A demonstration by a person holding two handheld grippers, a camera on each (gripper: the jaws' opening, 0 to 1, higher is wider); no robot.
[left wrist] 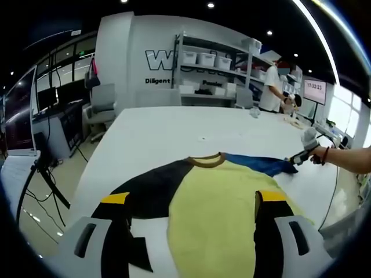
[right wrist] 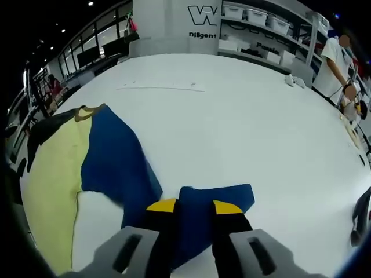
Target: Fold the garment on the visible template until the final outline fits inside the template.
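A garment lies flat on the white table (left wrist: 174, 124): pale yellow body (left wrist: 214, 214), brown collar (left wrist: 207, 160), black sleeve (left wrist: 152, 191) and blue sleeve (left wrist: 261, 164). My left gripper (left wrist: 193, 200) is open, its jaws standing wide apart over the near part of the body. At the far right a person's hand (left wrist: 324, 155) holds my right gripper (left wrist: 297, 157) at the blue sleeve's end. In the right gripper view my right gripper (right wrist: 194, 207) is shut on the blue sleeve (right wrist: 116, 162), whose end bunches between the jaws. The yellow body (right wrist: 55, 179) lies at the left.
A thin white strip (right wrist: 162, 87) lies on the far part of the table (right wrist: 261, 116). Shelves with white boxes (left wrist: 206, 61) and a standing person (left wrist: 269, 87) are behind the table. An office chair (left wrist: 103, 104) and monitors stand past the left table edge.
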